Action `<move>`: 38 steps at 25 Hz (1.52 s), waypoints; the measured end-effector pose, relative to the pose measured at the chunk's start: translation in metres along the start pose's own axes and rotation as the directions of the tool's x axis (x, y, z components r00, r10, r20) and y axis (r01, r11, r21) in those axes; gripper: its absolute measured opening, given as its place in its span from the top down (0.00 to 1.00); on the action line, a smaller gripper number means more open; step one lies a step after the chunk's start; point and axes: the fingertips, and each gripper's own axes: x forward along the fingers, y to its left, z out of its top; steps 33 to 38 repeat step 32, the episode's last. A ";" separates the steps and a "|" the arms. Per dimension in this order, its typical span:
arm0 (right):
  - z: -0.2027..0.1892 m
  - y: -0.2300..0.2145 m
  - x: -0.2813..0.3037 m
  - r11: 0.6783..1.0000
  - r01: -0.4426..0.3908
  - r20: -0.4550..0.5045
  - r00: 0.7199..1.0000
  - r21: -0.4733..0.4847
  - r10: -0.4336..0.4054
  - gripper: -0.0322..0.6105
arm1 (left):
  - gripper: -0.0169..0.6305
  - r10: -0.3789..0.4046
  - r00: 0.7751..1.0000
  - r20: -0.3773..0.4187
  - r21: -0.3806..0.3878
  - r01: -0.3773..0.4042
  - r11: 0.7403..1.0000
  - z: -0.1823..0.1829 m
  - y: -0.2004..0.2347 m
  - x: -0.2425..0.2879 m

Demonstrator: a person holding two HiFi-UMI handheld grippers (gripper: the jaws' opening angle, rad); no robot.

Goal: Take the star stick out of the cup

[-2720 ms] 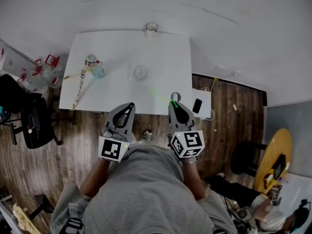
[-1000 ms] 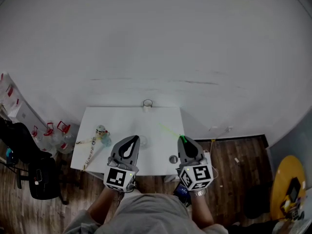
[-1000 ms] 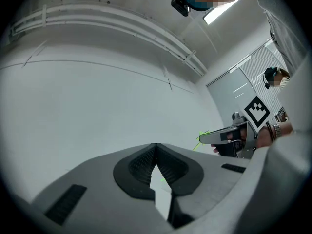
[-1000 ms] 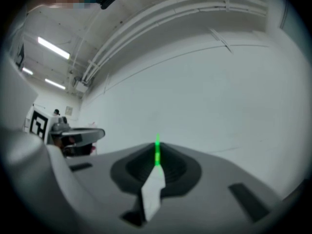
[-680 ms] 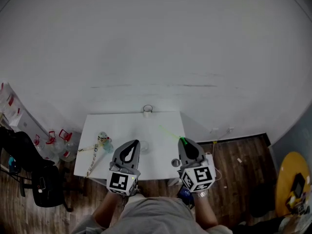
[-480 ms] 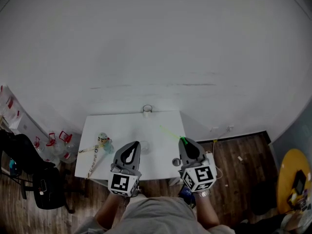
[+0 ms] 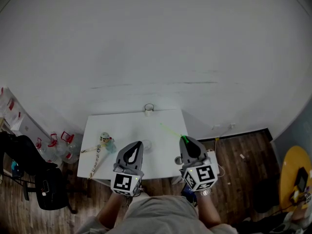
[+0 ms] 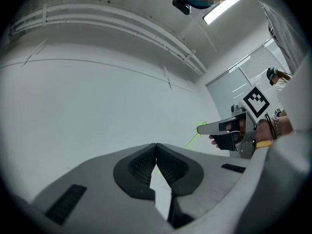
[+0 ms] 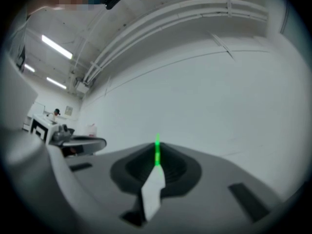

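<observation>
My right gripper (image 7: 185, 140) is shut on the thin green star stick (image 7: 171, 132), which slants up and to the left over the right part of the white table (image 7: 122, 128). In the right gripper view the stick (image 9: 157, 152) stands out of the closed jaws. The left gripper view shows the right gripper (image 8: 199, 129) with the stick's star tip (image 8: 202, 127) against the wall. A clear cup (image 7: 146, 145) stands on the table, just right of my left gripper (image 7: 139, 143), which is shut with nothing held (image 8: 156, 145). The stick is outside the cup.
A small toy figure (image 7: 106, 141) with a lanyard (image 7: 95, 159) lies on the table's left side. A white cup (image 7: 149, 108) stands at the far edge by the wall. Water jugs (image 7: 58, 141) and a black chair (image 7: 34, 179) are left; a yellow round table (image 7: 294, 178) is right.
Since the oldest frame the head view has tilted up to take in the wall. Over the last second both grippers and the stick keep their places.
</observation>
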 end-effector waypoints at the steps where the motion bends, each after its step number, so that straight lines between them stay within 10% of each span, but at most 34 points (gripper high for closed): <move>1: 0.001 0.000 0.000 1.000 0.001 0.003 1.000 0.001 -0.001 0.88 | 0.92 0.000 1.000 0.000 0.000 0.000 1.000 0.000 0.000 0.000; 38: -0.008 -0.003 0.008 1.000 -0.011 -0.017 1.000 0.002 0.011 0.88 | 0.92 -0.030 0.999 -0.028 -0.041 0.029 0.999 -0.007 -0.009 0.006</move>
